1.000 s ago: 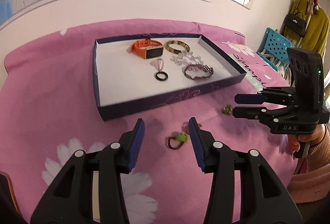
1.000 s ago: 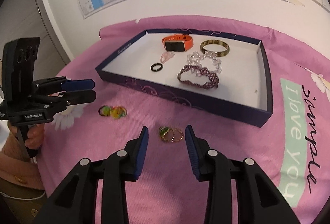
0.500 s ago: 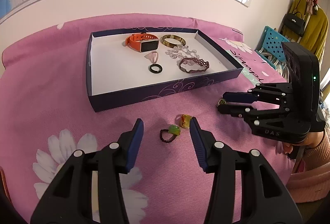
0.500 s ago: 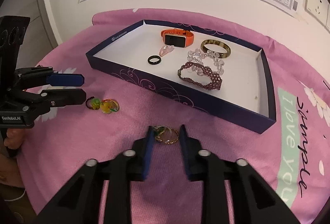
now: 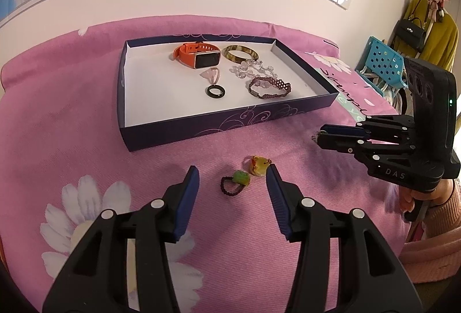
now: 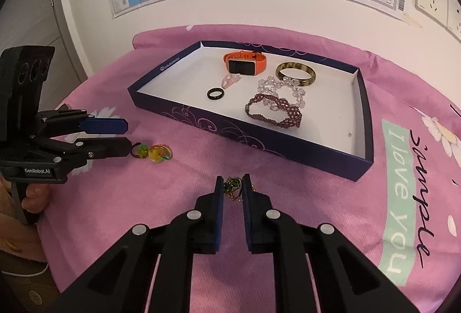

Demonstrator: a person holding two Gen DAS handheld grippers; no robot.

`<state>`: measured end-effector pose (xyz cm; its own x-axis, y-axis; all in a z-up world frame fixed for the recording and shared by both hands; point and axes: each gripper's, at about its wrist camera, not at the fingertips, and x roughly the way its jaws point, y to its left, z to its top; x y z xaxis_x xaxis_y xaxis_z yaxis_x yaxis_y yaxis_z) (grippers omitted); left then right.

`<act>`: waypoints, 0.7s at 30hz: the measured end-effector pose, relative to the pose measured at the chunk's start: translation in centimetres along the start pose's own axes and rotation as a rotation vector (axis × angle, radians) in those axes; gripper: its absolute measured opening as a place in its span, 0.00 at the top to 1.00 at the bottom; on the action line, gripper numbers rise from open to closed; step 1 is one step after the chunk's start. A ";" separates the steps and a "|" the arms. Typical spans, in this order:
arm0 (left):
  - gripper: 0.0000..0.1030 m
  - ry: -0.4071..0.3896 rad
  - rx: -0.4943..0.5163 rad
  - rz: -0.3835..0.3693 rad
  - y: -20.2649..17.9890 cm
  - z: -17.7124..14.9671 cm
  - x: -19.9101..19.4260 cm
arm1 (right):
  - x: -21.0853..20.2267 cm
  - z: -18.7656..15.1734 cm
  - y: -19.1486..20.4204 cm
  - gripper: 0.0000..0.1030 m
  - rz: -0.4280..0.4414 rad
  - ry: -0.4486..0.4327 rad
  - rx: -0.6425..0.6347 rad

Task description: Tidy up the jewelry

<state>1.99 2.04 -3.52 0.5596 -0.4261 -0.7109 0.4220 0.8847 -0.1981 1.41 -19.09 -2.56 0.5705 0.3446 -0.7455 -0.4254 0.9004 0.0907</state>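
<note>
A dark blue tray on the pink cloth holds an orange watch, a bangle, two bead bracelets and a black ring. In front of it lie a green-bead ring and a yellow ring. My left gripper stands open over them, the green-bead ring between its fingers. My right gripper is closing, its pads pressing on a gold ring with a green stone.
The pink cloth has white daisies and a green lettered patch at the right. A wall with a map and sockets rises behind the tray. A blue basket, a hanging yellow coat and a black bag stand beyond the table's right edge.
The right gripper's jaws have narrowed from wide apart to pinching the gold ring. The left gripper hovers over the same two rings, jaws barely wider.
</note>
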 end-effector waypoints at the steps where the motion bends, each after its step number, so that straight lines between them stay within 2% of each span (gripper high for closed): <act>1: 0.53 0.001 0.000 0.000 0.0 0.0 0.0 | 0.0 -0.1 0.1 0.89 0.007 0.005 -0.004; 7: 0.53 0.003 -0.007 -0.001 0.1 0.0 0.1 | -0.6 -0.8 1.5 0.83 0.034 0.004 -0.079; 14: 0.53 0.004 -0.006 -0.002 0.0 0.0 0.1 | -0.6 -0.6 -1.1 0.83 0.026 -0.002 0.025; 21: 0.53 0.006 -0.006 -0.002 0.0 0.0 0.1 | 0.4 -0.6 -0.7 0.81 0.051 0.042 0.005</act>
<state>2.06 1.96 -3.60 0.5547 -0.4267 -0.7143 0.4190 0.8849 -0.2032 1.48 -19.78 -3.32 0.5179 0.3791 -0.7669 -0.4500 0.8831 0.1326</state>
